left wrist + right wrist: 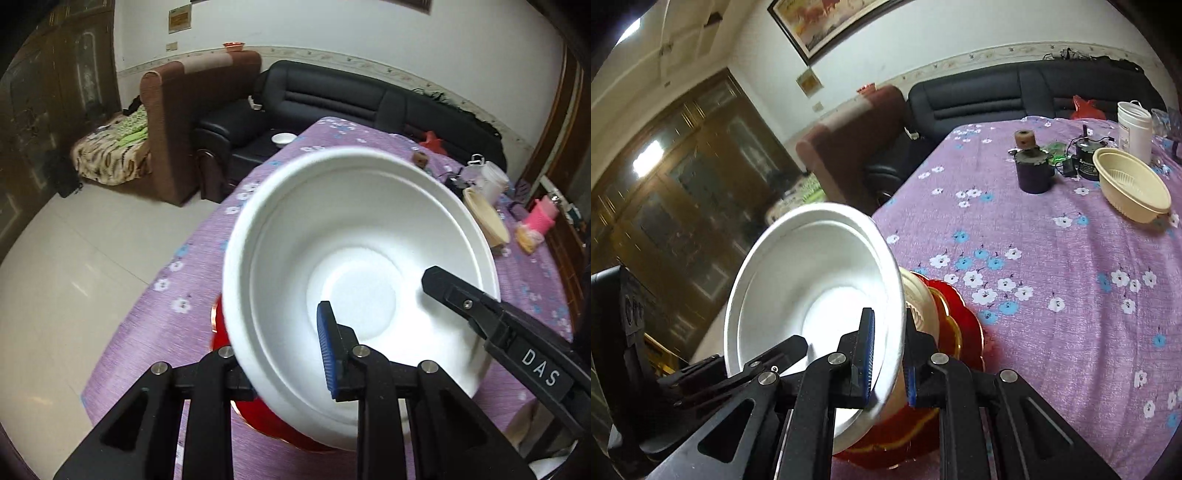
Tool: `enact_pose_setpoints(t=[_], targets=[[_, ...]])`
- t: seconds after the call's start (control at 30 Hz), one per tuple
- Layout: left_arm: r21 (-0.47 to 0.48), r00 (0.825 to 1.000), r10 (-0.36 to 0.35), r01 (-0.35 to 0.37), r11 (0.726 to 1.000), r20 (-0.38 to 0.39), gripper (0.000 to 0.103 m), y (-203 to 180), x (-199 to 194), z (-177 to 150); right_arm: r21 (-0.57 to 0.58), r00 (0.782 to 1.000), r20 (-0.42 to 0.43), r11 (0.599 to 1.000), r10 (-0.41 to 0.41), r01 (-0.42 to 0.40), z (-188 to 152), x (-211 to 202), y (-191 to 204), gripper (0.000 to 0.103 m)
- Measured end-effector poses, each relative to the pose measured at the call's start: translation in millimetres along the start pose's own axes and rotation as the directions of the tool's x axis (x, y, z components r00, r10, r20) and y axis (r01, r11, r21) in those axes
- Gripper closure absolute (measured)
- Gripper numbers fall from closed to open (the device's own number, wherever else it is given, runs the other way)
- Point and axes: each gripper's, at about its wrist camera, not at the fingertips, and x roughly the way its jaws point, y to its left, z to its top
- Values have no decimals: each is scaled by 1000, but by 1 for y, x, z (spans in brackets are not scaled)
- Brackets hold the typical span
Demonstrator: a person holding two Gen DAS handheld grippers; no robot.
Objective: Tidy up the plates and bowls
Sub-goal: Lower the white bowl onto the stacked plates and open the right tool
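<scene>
Both grippers hold one white foam bowl [354, 229] [812, 280] by opposite sides of its rim, tilted above the purple flowered table [1063, 302]. My left gripper [280, 332] is shut on the near-left wall, with its blue pad [328, 350] inside and the other finger hidden behind the bowl. My right gripper [890, 332] is shut on the other side of the rim; one of its fingers [461, 295] reaches in from the right. Under the bowl lies a red gold-edged plate [258, 417] [960, 325] with a beige dish [919, 295] on it.
A beige bowl [1130, 188] [484, 218], a white tub [1134, 125], a dark cylinder [1032, 170] and small motors stand at the table's far side. A small white bowl [283, 139] sits on the black sofa [332, 96]. A tiled floor lies left of the table.
</scene>
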Motion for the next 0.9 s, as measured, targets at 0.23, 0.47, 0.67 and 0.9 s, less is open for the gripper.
enact_pose_setpoints(t=[0.23,0.47,0.67,0.9], targets=[[-11,1000,19,-19,1000,12,52,23,2,-4,-43,996,5,995,-86,86,4,15,-3,87],[-71,1000,-4,5,997,13,48,36,0,-8,-14,995,57,997,-80,81,3,6,-7,75],[-139,998,-24,32,990,56,42,47,-15,-9,5,987,134,996,-84,85,2,-14,-13,62],[-157,996,-40,53,986,81,42,49,-23,-10,-55,964,183,977,-193,206,0,-30,-10,61]])
